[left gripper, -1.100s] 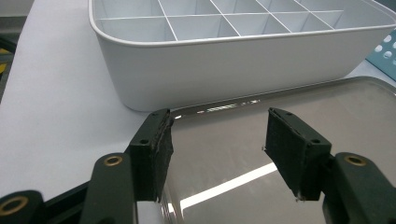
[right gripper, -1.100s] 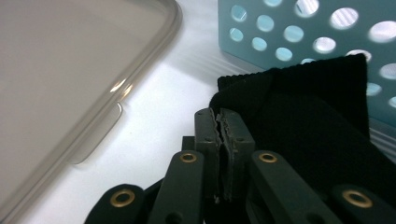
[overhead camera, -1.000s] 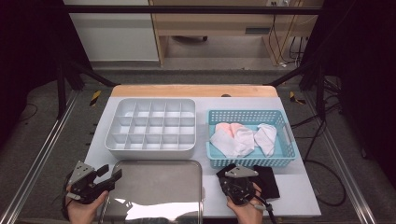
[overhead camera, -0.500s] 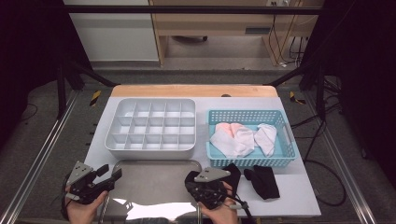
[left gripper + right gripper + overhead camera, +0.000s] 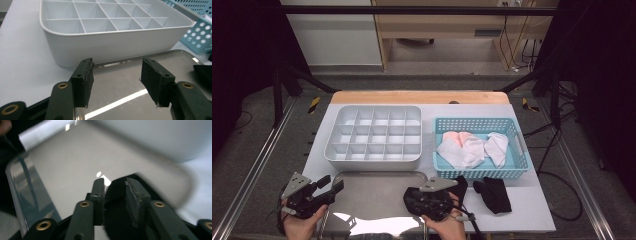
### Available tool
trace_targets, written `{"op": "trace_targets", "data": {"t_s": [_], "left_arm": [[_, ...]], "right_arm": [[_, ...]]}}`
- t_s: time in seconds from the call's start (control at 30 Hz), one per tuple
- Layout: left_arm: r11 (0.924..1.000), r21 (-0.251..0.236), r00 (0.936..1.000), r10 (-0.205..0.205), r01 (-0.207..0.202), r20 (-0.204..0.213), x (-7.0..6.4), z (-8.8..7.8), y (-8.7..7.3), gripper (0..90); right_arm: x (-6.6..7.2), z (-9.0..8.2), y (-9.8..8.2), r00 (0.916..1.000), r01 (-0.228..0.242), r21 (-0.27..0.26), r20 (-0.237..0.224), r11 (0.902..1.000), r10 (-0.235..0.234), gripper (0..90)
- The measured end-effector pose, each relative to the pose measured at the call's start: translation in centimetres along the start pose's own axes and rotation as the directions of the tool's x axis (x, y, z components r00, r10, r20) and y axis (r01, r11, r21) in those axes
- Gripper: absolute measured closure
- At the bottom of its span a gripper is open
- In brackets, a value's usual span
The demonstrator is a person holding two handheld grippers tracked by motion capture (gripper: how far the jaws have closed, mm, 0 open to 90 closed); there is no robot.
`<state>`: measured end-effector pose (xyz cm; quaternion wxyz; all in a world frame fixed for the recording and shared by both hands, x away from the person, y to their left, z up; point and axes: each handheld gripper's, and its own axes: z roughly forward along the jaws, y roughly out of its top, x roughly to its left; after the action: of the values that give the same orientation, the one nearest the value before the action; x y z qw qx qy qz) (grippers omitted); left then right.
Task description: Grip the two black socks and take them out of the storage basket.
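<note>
**A dim work corner behind the table**

The table (image 5: 532, 215) had a pale grey top with a strip of bare wood (image 5: 419, 97) along its far edge. Beyond it lay a grey floor (image 5: 447, 80), marked at both sides with short yellow-and-black hazard tape (image 5: 313, 104). A white cabinet (image 5: 329, 32) stood at the back left, and beside it a light wooden piece of furniture (image 5: 447, 27) open underneath. Black cables (image 5: 519, 40) hung at the back right and trailed over the floor. Dark frame bars (image 5: 287, 75) ran around the table, and both sides lay in deep shadow. Metal rails (image 5: 247, 180) flanked the table.
</note>
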<state>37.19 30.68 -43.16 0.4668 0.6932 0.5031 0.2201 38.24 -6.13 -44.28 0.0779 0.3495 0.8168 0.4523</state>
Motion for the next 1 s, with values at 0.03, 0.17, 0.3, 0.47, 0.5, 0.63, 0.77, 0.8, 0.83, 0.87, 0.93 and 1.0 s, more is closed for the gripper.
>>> {"op": "trace_targets", "data": {"t_s": [0.03,0.17,0.3,0.47,0.5,0.63,0.77,0.8,0.83,0.87,0.93,1.0], "left_arm": [[0.9999,-0.006,0.9999,0.013,-0.013,0.007,-0.5,-0.1,0.3,42.8],[0.9996,0.002,0.9991,0.028,-0.028,0.033,-1.8,-0.1,0.9,42.9],[0.9977,0.017,0.996,0.065,-0.066,0.062,-4.2,0.4,1.8,43.1],[0.9915,0.054,0.9909,0.114,-0.118,0.071,-6.6,1.5,2.2,42.9],[0.9905,0.063,0.9903,0.117,-0.122,0.074,-7.0,1.9,2.2,42.9],[0.9839,0.098,0.9854,0.14,-0.15,0.097,-8.8,3.3,2.1,43.2],[0.9788,0.118,0.9809,0.153,-0.167,0.12,-10.3,4.2,2.1,45.0],[0.9776,0.123,0.9796,0.155,-0.171,0.127,-10.7,4.5,2.1,45.0],[0.9751,0.129,0.9778,0.163,-0.18,0.131,-11.3,4.8,2.0,45.4],[0.9734,0.135,0.9769,0.167,-0.185,0.133,-11.7,5.1,2.0,45.9],[0.9685,0.15,0.9741,0.178,-0.198,0.139,-12.5,5.8,1.7,46.7],[0.9656,0.163,0.9726,0.179,-0.203,0.148,-13.2,6.4,1.4,47.5]], "right_arm": [[-1.1,-2.1,0.3,0.9991,-0.014,-0.043,0.04,0.999,0.016,65.9],[-3.5,-5.2,-0.1,0.9884,-0.037,-0.087,0.144,0.9956,0.049,65.4],[-5.2,-6.8,-1.1,0.9742,-0.059,-0.087,0.212,0.9945,0.076,64.8],[-6.7,-7.8,-2.9,0.9586,-0.079,-0.08,0.267,0.9936,0.098,63.1],[-6.9,-7.9,-3.2,0.9572,-0.088,-0.079,0.269,0.993,0.106,62.9],[-7.4,-8.3,-4.2,0.9485,-0.105,-0.074,0.292,0.9917,0.122,61.6],[-7.7,-8.2,-4.7,0.9467,-0.105,-0.068,0.299,0.9921,0.121,59.6],[-7.8,-8.1,-4.8,0.9459,-0.106,-0.062,0.302,0.9925,0.12,58.9],[-7.8,-8.0,-4.9,0.947,-0.107,-0.059,0.298,0.9925,0.119,58.2],[-8.0,-7.9,-5.2,0.9476,-0.11,-0.055,0.295,0.9924,0.122,58.0],[-8.0,-7.8,-5.3,0.949,-0.113,-0.051,0.29,0.9922,0.123,57.9],[-7.9,-7.3,-5.7,0.9495,-0.125,-0.029,0.287,0.9918,0.128,57.6]]}}
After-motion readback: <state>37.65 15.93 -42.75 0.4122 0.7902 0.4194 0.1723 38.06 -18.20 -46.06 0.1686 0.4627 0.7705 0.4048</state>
